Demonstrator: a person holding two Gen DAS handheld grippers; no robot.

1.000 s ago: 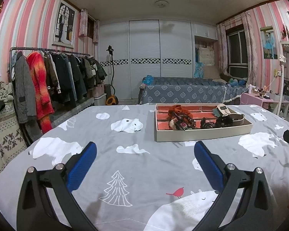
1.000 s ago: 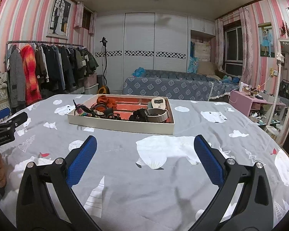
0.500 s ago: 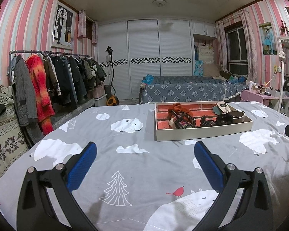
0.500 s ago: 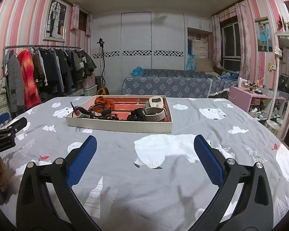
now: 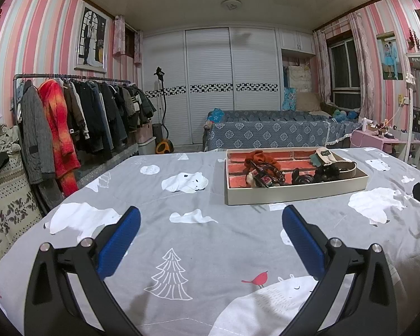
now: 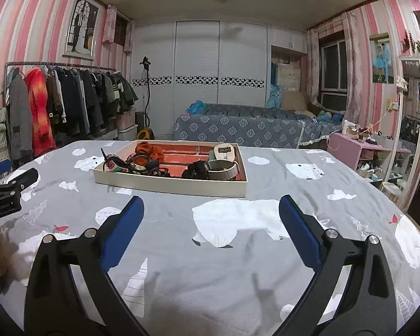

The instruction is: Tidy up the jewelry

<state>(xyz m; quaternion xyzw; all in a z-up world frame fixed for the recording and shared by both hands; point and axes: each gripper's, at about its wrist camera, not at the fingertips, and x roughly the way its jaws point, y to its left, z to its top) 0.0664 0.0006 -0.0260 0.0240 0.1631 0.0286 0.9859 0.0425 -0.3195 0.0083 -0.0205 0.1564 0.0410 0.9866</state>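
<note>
Hovering, left gripper point(image 5: 210, 221): held low over the grey bedspread point(image 5: 198, 240), jaws spread wide, blue pads point(image 5: 117, 242) bare, nothing between them.
Right gripper point(image 6: 211, 211): likewise released, jaws wide apart, nothing grasped, above the same bedspread.
Tray point(image 6: 170, 183): shallow cream box with a red brick-pattern lining, resting flat on the bedspread, ahead of both grippers and apart from them.
Tray contents, left end: tangle of dark hair ties and multicoloured pieces point(image 6: 120, 165); individual items could not be told apart.
Orange scrunchie point(image 6: 149, 149): at the tray's back, left of centre.
Black scrunchie point(image 6: 197, 169): near the front wall, touching the grey band.
Grey band point(image 6: 224, 168): coiled at the right end, near the front.
Cream pouch point(image 6: 224, 152): behind the grey band, against the back-right corner.
Mutual position: left gripper body seen at the left edge of the right wrist view, well apart from the tray.
</note>
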